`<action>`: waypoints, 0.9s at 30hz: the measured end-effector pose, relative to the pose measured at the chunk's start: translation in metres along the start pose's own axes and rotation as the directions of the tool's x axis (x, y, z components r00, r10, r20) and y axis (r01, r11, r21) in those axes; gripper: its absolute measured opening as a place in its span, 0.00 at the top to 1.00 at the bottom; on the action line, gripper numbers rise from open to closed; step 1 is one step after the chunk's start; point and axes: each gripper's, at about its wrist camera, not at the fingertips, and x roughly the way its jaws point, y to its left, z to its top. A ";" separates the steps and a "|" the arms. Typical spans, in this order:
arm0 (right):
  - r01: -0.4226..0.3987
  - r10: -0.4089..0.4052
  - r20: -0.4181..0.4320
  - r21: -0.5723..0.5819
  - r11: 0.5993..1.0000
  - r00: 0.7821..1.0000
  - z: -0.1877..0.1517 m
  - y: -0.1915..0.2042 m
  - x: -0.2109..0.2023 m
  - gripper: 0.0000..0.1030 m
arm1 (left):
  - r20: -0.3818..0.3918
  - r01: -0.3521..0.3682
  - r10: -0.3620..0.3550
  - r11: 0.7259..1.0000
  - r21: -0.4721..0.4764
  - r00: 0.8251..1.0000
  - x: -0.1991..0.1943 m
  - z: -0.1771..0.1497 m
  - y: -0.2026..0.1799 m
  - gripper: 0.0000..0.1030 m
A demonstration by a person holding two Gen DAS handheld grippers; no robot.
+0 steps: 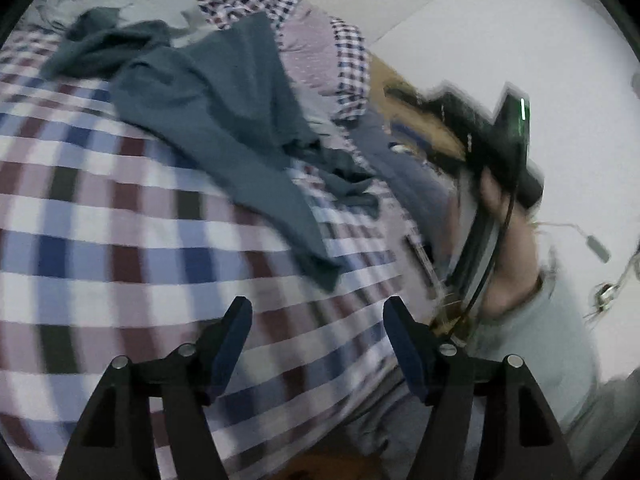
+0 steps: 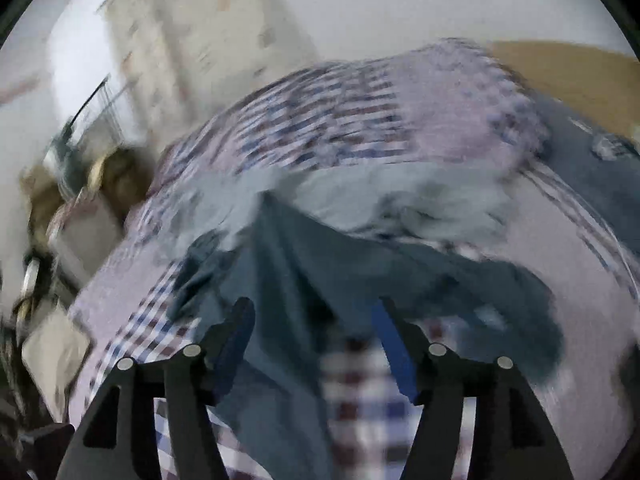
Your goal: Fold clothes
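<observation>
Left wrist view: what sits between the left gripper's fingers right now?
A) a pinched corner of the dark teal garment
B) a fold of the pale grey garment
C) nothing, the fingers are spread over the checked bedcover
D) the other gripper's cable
C: the left gripper is open with only the checked bedcover showing in the gap; the dark teal garment lies farther ahead, untouched.

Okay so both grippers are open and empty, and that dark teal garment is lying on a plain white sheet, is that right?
Not quite: the sheet is checked in blue, maroon and white, not plain white, as the left wrist view shows. The rest holds: the left gripper and right gripper are open and empty, and the teal garment lies on it.
</observation>
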 end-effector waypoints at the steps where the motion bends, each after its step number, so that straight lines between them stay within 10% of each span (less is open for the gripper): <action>1: 0.015 -0.016 0.023 0.041 0.999 1.000 -0.010 -0.014 -0.008 0.35 | 0.011 0.001 -0.001 1.000 0.011 1.000 0.005 0.001 -0.004 0.30; 10: 0.044 -0.060 0.050 0.281 0.959 0.997 -0.032 -0.084 -0.007 0.35 | -0.019 -0.039 0.043 0.983 0.179 0.999 0.073 -0.003 -0.046 0.30; 27: 0.045 -0.054 0.018 0.346 0.937 0.998 -0.045 -0.092 0.005 0.35 | -0.018 -0.210 0.216 0.961 0.182 0.976 0.116 0.005 -0.050 0.42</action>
